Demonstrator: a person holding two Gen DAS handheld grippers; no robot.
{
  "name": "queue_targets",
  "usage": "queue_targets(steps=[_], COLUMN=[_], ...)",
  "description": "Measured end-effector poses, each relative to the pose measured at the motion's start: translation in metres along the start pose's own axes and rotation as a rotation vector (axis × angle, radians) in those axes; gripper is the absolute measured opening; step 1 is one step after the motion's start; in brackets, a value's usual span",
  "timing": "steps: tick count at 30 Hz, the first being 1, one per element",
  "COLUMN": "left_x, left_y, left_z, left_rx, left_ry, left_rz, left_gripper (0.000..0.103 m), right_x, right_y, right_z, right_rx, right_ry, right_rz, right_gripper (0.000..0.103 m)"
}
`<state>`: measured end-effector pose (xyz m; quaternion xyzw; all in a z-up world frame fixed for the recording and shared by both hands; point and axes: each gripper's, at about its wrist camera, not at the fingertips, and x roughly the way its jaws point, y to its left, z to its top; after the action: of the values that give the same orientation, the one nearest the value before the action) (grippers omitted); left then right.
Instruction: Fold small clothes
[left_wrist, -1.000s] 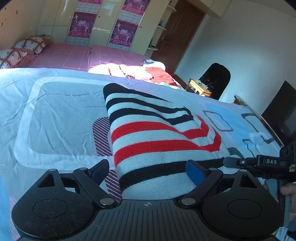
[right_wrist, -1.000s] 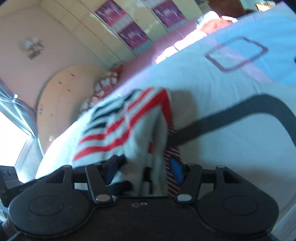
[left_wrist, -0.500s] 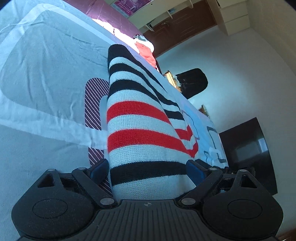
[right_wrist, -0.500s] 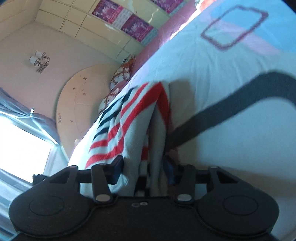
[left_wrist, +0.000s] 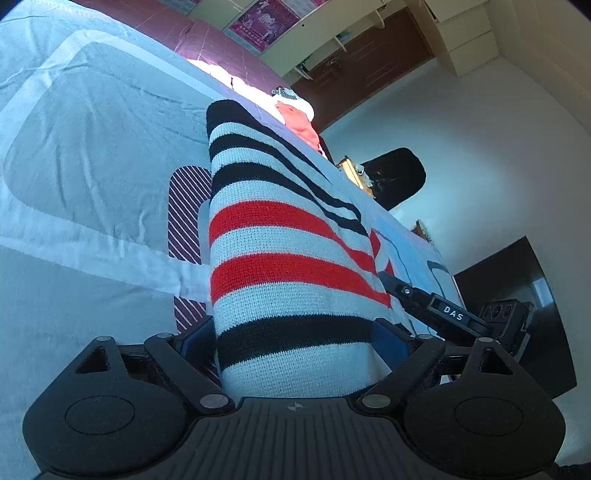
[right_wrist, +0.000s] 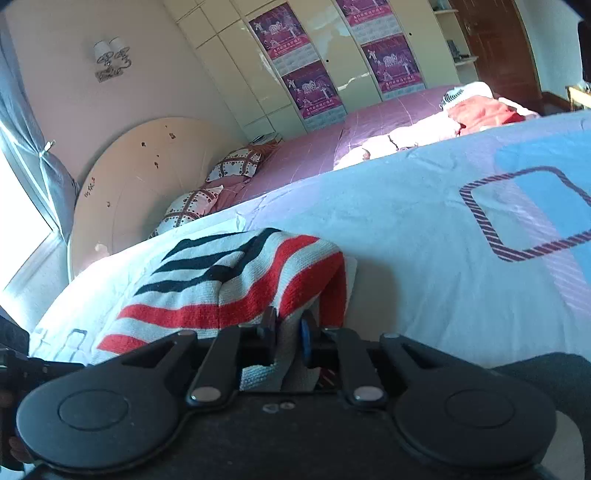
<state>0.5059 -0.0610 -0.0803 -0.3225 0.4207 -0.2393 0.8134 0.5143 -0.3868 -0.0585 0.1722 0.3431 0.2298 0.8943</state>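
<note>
My left gripper (left_wrist: 293, 341) stands wide, its two blue pads (left_wrist: 388, 341) flanking the near end of the folded knit sweater striped in white, black and red (left_wrist: 280, 266). The garment fills the gap from pad to pad, and I cannot tell whether the pads actually press it or merely sit against its sides. From this camera the sweater runs away from me toward twelve o'clock as a long folded strip, lying on the pale blue bedspread with white bands and maroon-striped shapes (left_wrist: 92, 155). At about three o'clock the black finger of my other tool, lettered DAS (left_wrist: 443, 314), reaches in beside the sweater's right edge.

My right gripper (right_wrist: 288, 338) has just been closing, and its pads now pinch a thick fold at the sweater's (right_wrist: 229, 280) near corner, the cloth bunched between them. In this view the sweater lies at ten o'clock from the jaws, spread over the same bedspread (right_wrist: 406, 229).

Farther off, at one o'clock in the right view, a heap of red and white clothes (right_wrist: 476, 110) rests on the pink quilted bed cover (right_wrist: 332, 147), with two patterned pillows (right_wrist: 236, 166) toward eleven o'clock by the cream round headboard (right_wrist: 140, 173).
</note>
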Motion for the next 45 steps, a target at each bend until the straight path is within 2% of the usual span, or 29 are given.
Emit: queue_targets(steps=[1,2,3,4,8,11,14,17,21,22,23,25,27,29,31,34,37,41,45], left_x=[0.000,-0.001,-0.002,-0.002,-0.002,0.003,0.005,0.011,0.020,0.021,0.022,0.023,0.026,0.027,0.023,0.009,-0.011,-0.054,-0.116], left_y=[0.000,0.001,0.003,0.004,0.011,0.010,0.012,0.013,0.013,0.012,0.011,0.007,-0.002,-0.010,-0.011,-0.009,-0.016,-0.010,0.014], left_z=[0.000,0.001,0.002,0.003,0.005,0.006,0.008,0.014,0.023,0.023,0.024,0.025,0.024,0.022,0.019,0.018,0.021,0.032,0.037], left_rx=[0.002,0.001,-0.007,-0.013,-0.056,-0.050,-0.051,-0.047,-0.046,-0.037,-0.031,-0.003,0.066,0.118,0.118,0.108,0.149,0.155,0.144], left_ry=[0.002,0.003,0.003,0.001,-0.018,-0.011,-0.005,-0.018,-0.006,0.000,0.004,0.008,0.002,-0.024,-0.059,-0.093,-0.104,-0.139,-0.188], left_rz=[-0.001,-0.003,-0.006,-0.009,-0.036,-0.046,-0.049,-0.022,-0.022,-0.021,-0.020,-0.009,0.045,0.085,0.078,0.016,-0.025,-0.045,-0.028], left_gripper=[0.089,0.089,0.089,0.089,0.089,0.089,0.088,0.077,0.077,0.077,0.077,0.076,0.061,0.053,0.048,0.043,0.043,0.043,0.043], right_x=[-0.006,-0.014,-0.025,-0.033,-0.046,-0.034,-0.026,-0.013,-0.003,-0.002,-0.002,-0.003,-0.004,-0.006,-0.006,-0.018,-0.031,-0.039,-0.023], right_y=[-0.002,-0.006,-0.011,-0.018,-0.044,-0.053,-0.047,-0.036,-0.022,-0.021,-0.021,-0.023,-0.020,-0.006,0.015,0.020,0.044,0.086,0.135], right_z=[0.003,0.003,0.003,0.000,-0.016,-0.028,-0.029,-0.022,-0.014,-0.013,-0.013,-0.016,-0.018,-0.016,-0.013,-0.011,-0.009,-0.006,-0.006], right_rx=[0.041,0.085,0.134,0.180,0.371,0.460,0.420,0.380,0.313,0.312,0.306,0.303,0.284,0.192,0.106,0.162,0.116,0.076,0.043], right_ry=[-0.003,-0.007,-0.012,-0.018,0.060,0.142,0.161,0.179,0.227,0.231,0.232,0.226,0.218,0.225,0.221,0.186,0.151,0.122,0.127], right_rz=[-0.003,-0.011,0.013,0.064,0.177,0.231,0.227,0.239,0.238,0.239,0.235,0.216,0.200,0.145,0.079,0.074,0.060,0.086,0.134], right_gripper=[0.037,0.056,0.069,0.071,0.070,0.069,0.068,0.067,0.067,0.066,0.055,0.050,0.047,0.046,0.040,0.033,0.032,0.032,0.032])
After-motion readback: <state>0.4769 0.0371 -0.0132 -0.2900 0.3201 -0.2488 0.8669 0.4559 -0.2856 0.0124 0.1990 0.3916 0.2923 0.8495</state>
